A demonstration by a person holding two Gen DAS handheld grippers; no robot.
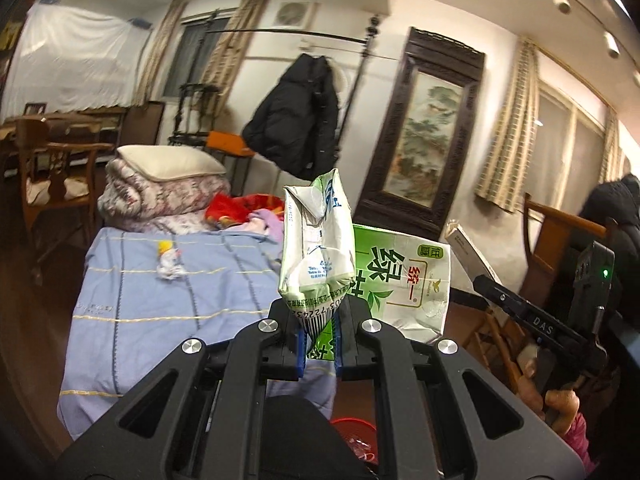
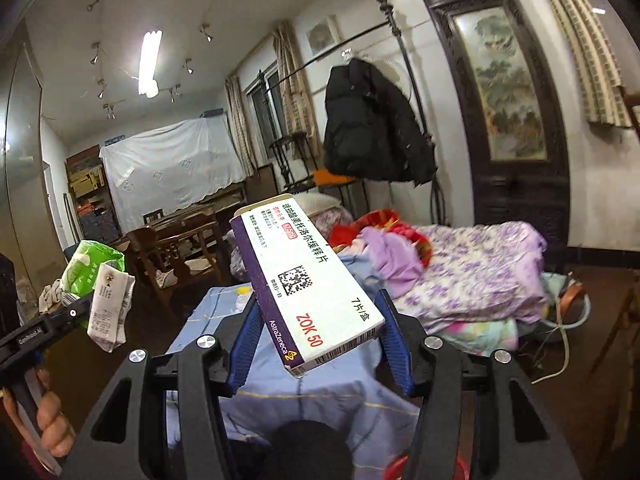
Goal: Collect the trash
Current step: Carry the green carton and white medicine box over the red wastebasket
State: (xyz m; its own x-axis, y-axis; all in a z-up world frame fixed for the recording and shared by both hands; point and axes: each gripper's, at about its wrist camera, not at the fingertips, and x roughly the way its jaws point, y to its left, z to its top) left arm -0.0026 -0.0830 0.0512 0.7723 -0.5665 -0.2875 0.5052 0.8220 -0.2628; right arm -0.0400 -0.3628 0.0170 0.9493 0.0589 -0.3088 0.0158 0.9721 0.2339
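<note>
Two grippers up, L (image 1: 319,340) w/ carton (image 1: 320,248), R (image 2: 316,344) prob. gripping box (image 2: 304,280)

Both grippers are sporting chunky black plastic linkages dotted with round silver screws, with blue pads lining the fingers (image 2: 244,344). The right gripper (image 1: 486,280) is showing a green LED glowing and white "DAS" lettering along its side. A pink sleeve (image 1: 576,436) is peeking out.

red basket (image 1: 354,434) mostly hidden, jacket (image 2: 376,120) blurred
</note>
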